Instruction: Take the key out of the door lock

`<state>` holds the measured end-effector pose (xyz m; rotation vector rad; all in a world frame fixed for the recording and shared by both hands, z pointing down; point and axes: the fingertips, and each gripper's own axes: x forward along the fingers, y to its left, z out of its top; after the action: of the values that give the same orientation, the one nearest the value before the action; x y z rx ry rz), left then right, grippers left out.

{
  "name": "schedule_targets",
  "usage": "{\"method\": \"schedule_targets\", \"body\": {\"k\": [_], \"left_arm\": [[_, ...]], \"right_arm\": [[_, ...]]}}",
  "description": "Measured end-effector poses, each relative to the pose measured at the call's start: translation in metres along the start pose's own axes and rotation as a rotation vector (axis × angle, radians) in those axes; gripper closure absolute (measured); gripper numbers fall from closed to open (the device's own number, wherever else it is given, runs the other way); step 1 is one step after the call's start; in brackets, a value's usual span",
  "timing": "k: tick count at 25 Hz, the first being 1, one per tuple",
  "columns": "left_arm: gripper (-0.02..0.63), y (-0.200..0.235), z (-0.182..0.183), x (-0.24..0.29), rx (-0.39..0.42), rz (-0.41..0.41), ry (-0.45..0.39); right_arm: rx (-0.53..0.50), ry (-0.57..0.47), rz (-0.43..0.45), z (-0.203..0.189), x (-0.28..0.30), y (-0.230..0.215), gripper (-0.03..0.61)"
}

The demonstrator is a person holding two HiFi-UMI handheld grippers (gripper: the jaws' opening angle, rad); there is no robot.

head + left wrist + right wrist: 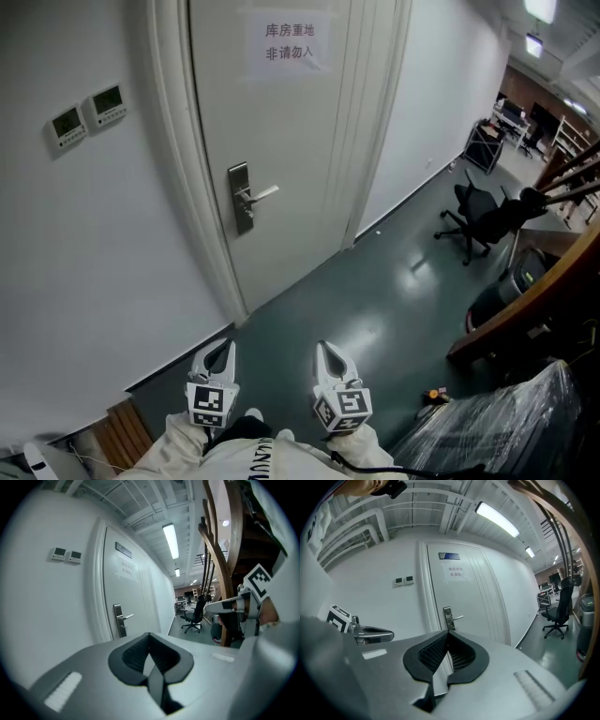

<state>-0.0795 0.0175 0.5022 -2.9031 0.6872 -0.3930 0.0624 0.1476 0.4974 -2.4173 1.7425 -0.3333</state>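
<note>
**A:** Where is the lock?

**B:** It is on the white door, near its left edge. There is a tall metal lock plate with a lever handle sticking out to the right. A small nub shows on the plate under the lever. The key is too small to make out, so I cannot tell whether the nub is it.

**A:** And the 2 tongs?

**B:** Both are well apart from the door. In the head view they sit low and side by side over the dark floor. The left gripper has its jaws pressed together at the tips, with nothing between them. The right gripper is the same, pads meeting and empty. Both point toward the door. In the right gripper view the lock plate stands just above the closed tips. In the left gripper view it sits above them and to the left.

**A:** Who holds them?

**B:** A person does. White sleeves show behind the 2 marker cubes at the bottom of the head view.

**A:** What else is around?

**B:** A paper notice with printed characters hangs high on the door. There are 2 small wall controllers with displays on the wall left of the frame. A black office chair stands on the floor off to the right. A curved wooden rail crosses the right side. A plastic-wrapped bundle lies in the bottom right corner.
</note>
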Motion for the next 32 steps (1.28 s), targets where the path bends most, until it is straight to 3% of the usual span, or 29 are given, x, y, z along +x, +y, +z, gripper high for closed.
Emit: {"method": "schedule_targets", "body": {"k": [7,22,32], "left_arm": [[0.614,0.034,-0.005,0.051,-0.027,0.034,-0.001],[0.614,0.127,0.006,0.197,-0.059,0.011,0.003],[0.614,0.180,0.004,0.250,-0.090,0.022,0.006]], "right_arm": [[-0.019,0.031,0.031,0.001,0.059,-0.009,0.577],[-0.050,0.082,0.037,0.024,0.234,-0.031,0.577],[-0.068,0.120,0.053,0.026,0.314,-0.026,0.577]]}}
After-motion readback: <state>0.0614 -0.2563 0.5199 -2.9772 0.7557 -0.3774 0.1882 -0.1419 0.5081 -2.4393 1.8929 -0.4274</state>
